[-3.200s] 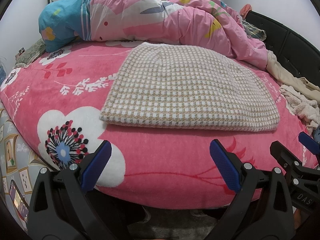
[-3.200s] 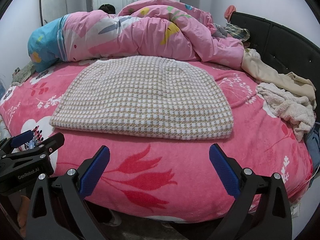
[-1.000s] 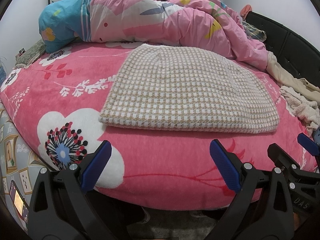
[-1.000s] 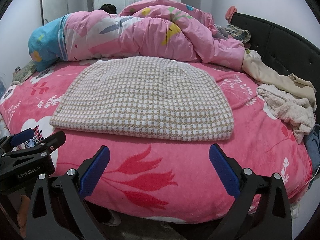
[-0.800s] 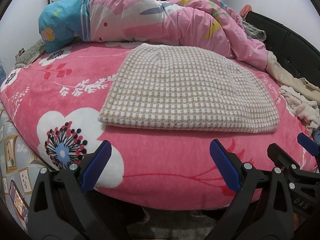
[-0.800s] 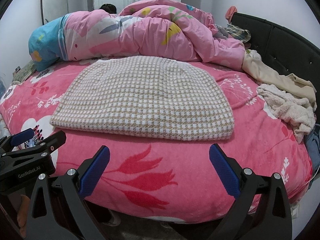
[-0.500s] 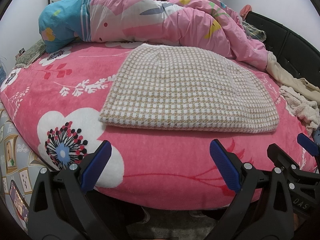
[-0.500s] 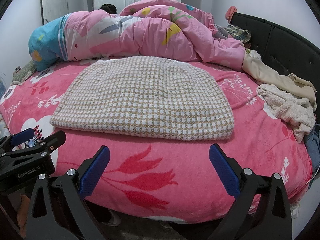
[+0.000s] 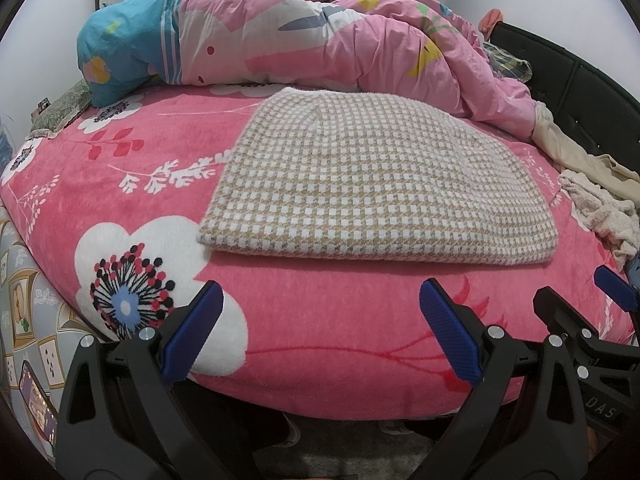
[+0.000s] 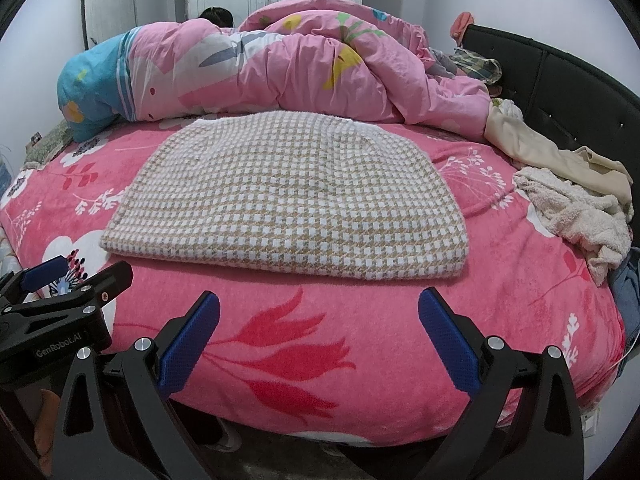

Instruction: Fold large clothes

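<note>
Beige-and-white checked knit garment [image 9: 380,184], folded flat mid-bed on pink floral blanket [image 9: 320,320] for access. Left gripper [image 9: 320,332] and right gripper [image 10: 318,334] spread wide, empty, near edge.

The beige-and-white houndstooth knit garment [image 9: 376,184] lay folded flat, a neat rectangle, on the pink floral bed [image 9: 320,320].

garment [image 9: 380,184]: fuzzy checked knit | bedspread [image 9: 120,184]: plush fleece | headboard [image 10: 560,92]: padded, slight sheen

Folded checked garment [image 9: 380,184] lies beyond the wide-spread left claw [image 9: 320,320].
</note>
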`<state>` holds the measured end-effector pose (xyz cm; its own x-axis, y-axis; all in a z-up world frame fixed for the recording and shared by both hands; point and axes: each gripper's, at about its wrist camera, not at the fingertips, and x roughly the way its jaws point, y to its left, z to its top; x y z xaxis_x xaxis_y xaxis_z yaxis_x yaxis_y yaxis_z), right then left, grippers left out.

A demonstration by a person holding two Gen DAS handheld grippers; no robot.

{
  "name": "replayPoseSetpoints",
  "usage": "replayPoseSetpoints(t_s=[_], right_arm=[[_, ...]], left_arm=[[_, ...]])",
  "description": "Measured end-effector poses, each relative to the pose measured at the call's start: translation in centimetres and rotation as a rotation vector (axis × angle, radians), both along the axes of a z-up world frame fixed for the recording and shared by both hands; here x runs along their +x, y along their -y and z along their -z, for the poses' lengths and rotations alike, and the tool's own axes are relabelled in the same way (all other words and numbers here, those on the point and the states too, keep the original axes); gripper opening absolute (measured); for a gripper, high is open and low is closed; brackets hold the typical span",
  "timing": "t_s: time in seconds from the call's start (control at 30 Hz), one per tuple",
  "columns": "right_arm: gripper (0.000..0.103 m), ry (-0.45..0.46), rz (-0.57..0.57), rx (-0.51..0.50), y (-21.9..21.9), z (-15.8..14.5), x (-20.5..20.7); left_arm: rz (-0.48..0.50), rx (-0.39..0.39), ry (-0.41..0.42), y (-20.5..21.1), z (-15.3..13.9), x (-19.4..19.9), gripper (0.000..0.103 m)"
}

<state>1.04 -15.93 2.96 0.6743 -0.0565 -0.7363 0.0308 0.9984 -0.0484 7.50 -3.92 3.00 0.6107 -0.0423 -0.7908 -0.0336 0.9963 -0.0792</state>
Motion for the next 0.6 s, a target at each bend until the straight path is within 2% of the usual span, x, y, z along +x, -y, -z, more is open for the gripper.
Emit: replayPoseSetpoints(t_s=[0.6], right_arm=[[0.097, -0.004, 0.001, 0.002, 0.07, 0.22, -0.09]], left_arm=[[0.000, -0.001, -0.001, -0.01, 0.04, 0.03, 0.095]])
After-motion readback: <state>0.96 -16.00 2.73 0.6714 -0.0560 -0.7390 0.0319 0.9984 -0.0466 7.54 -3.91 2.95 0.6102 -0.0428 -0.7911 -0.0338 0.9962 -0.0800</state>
